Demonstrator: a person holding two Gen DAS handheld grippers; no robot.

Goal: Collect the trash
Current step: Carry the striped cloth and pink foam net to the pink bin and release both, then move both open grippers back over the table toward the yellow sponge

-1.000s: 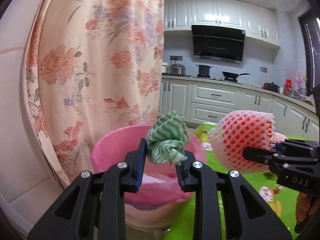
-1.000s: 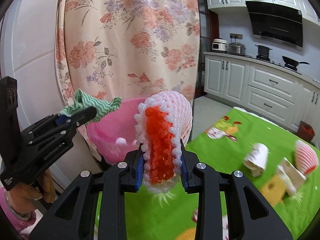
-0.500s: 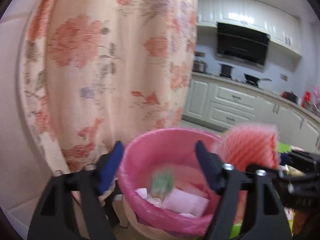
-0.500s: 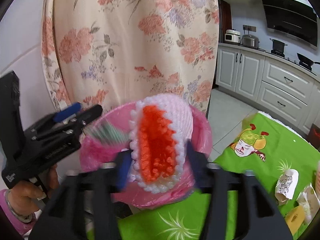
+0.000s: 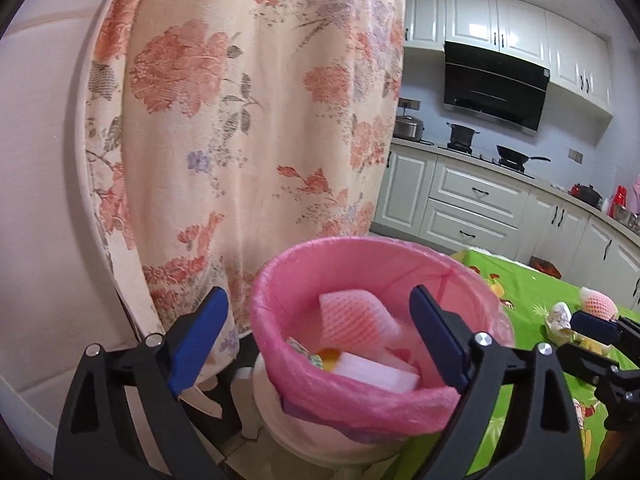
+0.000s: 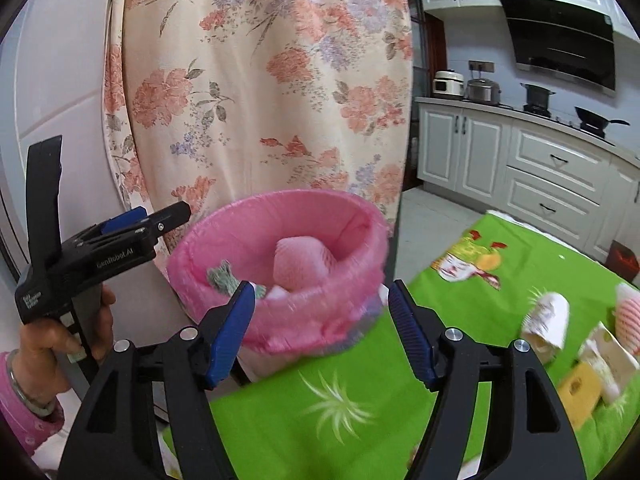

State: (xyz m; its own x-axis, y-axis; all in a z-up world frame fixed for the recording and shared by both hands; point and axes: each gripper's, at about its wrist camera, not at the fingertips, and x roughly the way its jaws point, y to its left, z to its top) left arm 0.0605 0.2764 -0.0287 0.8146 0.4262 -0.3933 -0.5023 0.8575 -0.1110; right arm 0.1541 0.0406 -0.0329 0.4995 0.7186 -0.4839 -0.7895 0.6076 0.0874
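Left wrist view is showing a kitchen with white cabinets (image 5: 472, 208), a black range hood (image 5: 496, 84) and pots on the counter, while a flowered peach curtain (image 5: 248, 128) is hanging just behind a round bin (image 5: 320, 428). A thin, crinkled pink bag (image 5: 360, 400) is lining the bin, and a glossy green tablecloth (image 6: 340, 408) with cartoon prints is spreading just beside it.

Inside the bin, a soft pink foam net sleeve (image 5: 356, 320) is lying on a white foam block (image 5: 376, 372), and in the right wrist view a green striped rag (image 6: 224, 278) is lying against the near wall.

Left gripper (image 5: 320, 332) is hanging over the bin, its blue-padded jaws opening wide with nothing pressed between them. Right gripper (image 6: 320, 328) is hanging at the bin's table side, jaws apart and empty.

More scraps, including a paper cup (image 6: 548, 318), are lying on the tablecloth well apart from the bin.
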